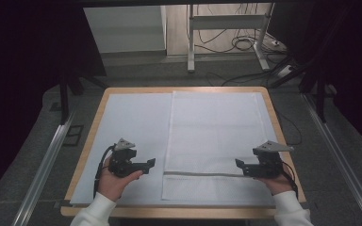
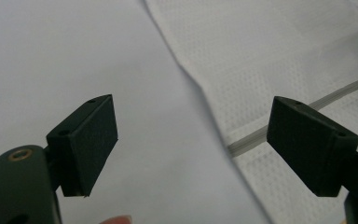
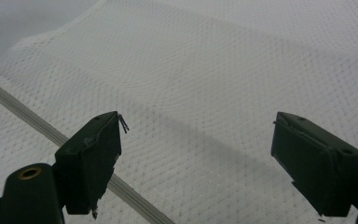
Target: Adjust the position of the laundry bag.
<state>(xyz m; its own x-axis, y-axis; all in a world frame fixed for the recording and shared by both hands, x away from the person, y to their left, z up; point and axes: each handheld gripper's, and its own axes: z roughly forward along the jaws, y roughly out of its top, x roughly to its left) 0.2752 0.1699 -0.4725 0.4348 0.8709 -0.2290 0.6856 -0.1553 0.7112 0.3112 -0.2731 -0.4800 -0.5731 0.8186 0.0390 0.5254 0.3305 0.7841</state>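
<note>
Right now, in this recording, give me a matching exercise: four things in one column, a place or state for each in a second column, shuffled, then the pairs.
1. left gripper
2. right gripper
3. white towel
4. grey stripe

a. lies flat on the right half of the table
b. open, over the towel's right edge
c. runs across the towel near its near end
d. open, over the pale mat beside the towel's left edge

Pairs: 1-d, 2-b, 3-a, 4-c

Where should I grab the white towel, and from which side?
Pinch the towel at its two near corners, below the grey stripe. It lies flat, so bring each gripper in low from its own side: left gripper at the left edge, right gripper at the right.
</note>
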